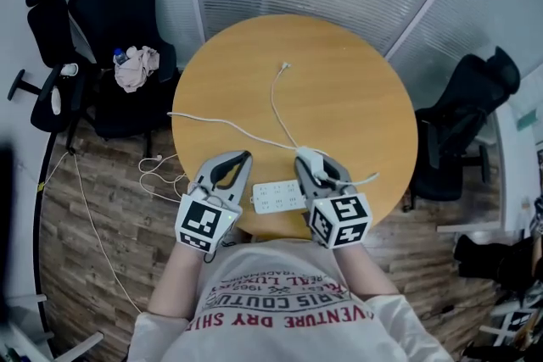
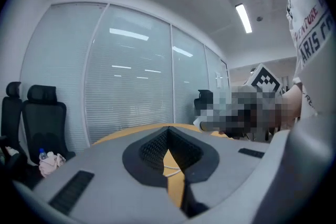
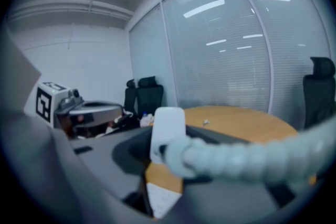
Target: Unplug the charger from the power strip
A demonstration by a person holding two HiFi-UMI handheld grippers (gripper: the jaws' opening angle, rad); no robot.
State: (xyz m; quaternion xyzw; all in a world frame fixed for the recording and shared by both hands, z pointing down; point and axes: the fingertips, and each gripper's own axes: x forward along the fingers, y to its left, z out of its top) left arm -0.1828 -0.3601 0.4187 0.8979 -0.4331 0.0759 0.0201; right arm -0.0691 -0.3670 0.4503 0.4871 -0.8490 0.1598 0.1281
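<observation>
Saw a round wooden counter (image 1: 339,80) spreading out ahead of both pairs of fingers. Found one black office chair (image 1: 119,4) well out past the left fingers, off the counter's far left side, and a second black chair (image 1: 462,127) well out past the right fingers. Saw the left gripper (image 1: 246,157) above the counter's near edge, its fingers meeting at the tips with nothing between them. Saw the right gripper (image 1: 316,165) near it, fingers clamped on the white charger (image 3: 167,131), which stood upright between them and clear of the strip. Found the white power strip (image 1: 278,196) lying flat on the counter, lower than both pairs of fingers and between them, close to the near edge. Traced a thin white cable (image 1: 274,97) from the right fingers away across the counter to a loose end well ahead of them. Made out a crumpled cloth (image 1: 136,68) on the first chair's seat, far to the left of the left fingers
</observation>
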